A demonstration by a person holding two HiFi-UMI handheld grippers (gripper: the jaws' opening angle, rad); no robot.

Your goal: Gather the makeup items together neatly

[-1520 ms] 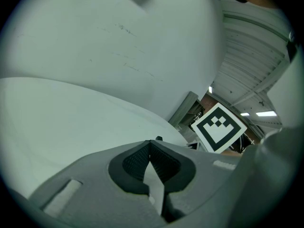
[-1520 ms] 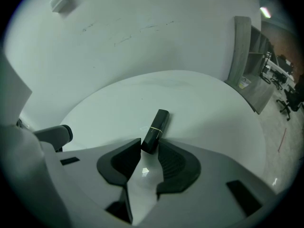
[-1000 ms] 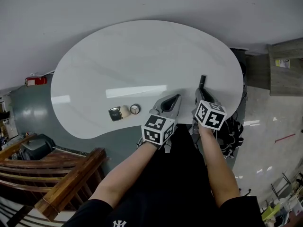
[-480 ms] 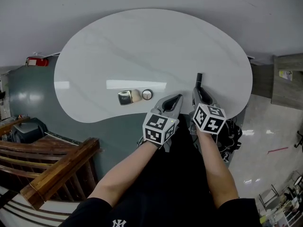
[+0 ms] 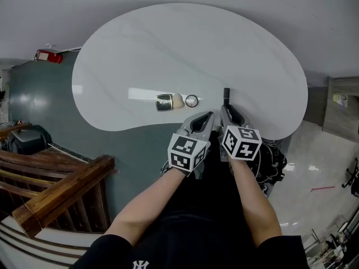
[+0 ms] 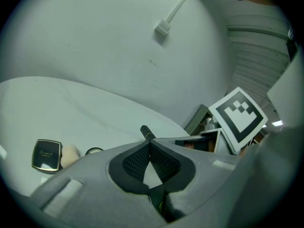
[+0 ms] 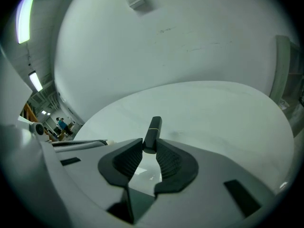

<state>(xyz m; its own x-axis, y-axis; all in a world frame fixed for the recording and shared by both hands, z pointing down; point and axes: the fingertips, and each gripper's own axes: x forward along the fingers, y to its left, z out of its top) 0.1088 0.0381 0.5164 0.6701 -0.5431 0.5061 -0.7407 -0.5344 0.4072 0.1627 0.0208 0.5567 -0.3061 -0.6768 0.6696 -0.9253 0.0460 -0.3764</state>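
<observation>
My right gripper (image 5: 226, 106) is shut on a slim black tube (image 7: 152, 133) with a thin pale band, which sticks out past the fingertips above the white table (image 5: 185, 43). In the head view the black tube (image 5: 226, 96) points away from me. My left gripper (image 5: 208, 115) is shut with nothing between its tips, just left of the right one. On the table lie a dark square compact (image 5: 164, 102), a beige sponge (image 5: 178, 100) and a small round pot (image 5: 192, 101) in a row. The left gripper view shows the compact (image 6: 46, 154), the sponge (image 6: 70, 154) and the pot (image 6: 94, 151).
The table is kidney-shaped, and its near edge (image 5: 140, 126) runs just beyond my grippers. A wooden railing (image 5: 56, 198) lies at lower left. Dark bags (image 5: 273, 160) sit on the floor at right. A grey cabinet (image 5: 343, 100) stands at far right.
Both grippers have shifted left along the table's near edge, the right one carrying the black tube. The row of three items now lies closer to the left gripper.
</observation>
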